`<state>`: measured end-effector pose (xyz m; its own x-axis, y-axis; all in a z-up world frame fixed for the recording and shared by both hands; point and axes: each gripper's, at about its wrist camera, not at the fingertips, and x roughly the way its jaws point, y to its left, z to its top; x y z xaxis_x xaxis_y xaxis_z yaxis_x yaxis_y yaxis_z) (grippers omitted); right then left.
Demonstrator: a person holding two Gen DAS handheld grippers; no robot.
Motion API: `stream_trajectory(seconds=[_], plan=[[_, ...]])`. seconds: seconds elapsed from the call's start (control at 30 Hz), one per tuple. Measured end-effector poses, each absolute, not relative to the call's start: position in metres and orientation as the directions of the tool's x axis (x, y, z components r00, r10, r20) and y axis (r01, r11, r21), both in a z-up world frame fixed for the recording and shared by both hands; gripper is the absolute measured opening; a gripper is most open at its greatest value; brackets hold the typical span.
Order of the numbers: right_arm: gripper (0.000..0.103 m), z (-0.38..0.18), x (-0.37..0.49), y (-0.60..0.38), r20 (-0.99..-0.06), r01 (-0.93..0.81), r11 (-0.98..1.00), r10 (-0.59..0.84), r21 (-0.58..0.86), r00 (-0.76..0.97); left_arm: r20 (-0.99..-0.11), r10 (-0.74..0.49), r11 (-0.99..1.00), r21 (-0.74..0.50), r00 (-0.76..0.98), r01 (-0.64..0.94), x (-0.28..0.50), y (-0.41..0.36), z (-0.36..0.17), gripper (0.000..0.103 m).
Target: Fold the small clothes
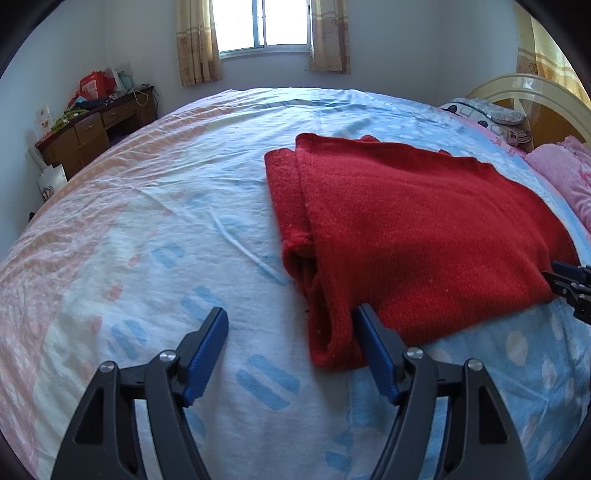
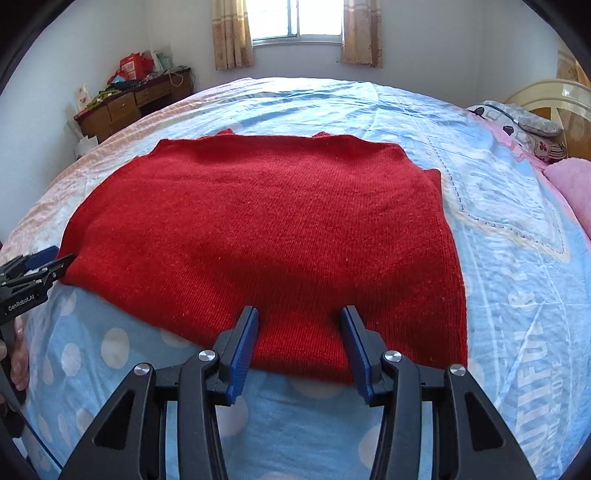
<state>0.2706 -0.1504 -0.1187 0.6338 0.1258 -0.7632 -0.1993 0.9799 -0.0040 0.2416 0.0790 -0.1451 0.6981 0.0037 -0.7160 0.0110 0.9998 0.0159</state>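
Blue-and-pink patterned bedsheet [image 1: 155, 206] covers the whole bed, and both grippers hang over its near edge. Nearest, the left gripper [image 1: 291, 325] has its fingers spread wide, grasping nothing; its right finger [image 1: 373, 343] sits just beside the near left corner of the red knitted sweater [image 1: 406, 229]. The right gripper [image 2: 299, 325] is likewise released, its blue pads over the sweater's near hem. That sweater lies flat on the sheet, folded, with a doubled layer showing along its left side. Farther back sit pillows [image 2: 524, 129] by the headboard [image 1: 535, 92], a cluttered wooden desk [image 2: 129, 107], and a curtained window [image 2: 295, 22].
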Motion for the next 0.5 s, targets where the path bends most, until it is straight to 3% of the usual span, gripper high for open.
stream_trajectory(seconds=[0.23, 0.5], plan=[[0.048, -0.12, 0.263, -0.151, -0.76, -0.211, 0.977, 0.133, -0.006, 0.637, -0.699, 0.01, 1.0, 0.021, 0.715, 0.007, 0.231, 0.08, -0.147, 0.074], [0.048, -0.12, 0.258, -0.148, -0.75, -0.213, 0.977, 0.115, -0.034, 0.652, -0.719, -0.019, 1.0, -0.027, 0.694, 0.0, 0.234, 0.086, -0.142, 0.081]])
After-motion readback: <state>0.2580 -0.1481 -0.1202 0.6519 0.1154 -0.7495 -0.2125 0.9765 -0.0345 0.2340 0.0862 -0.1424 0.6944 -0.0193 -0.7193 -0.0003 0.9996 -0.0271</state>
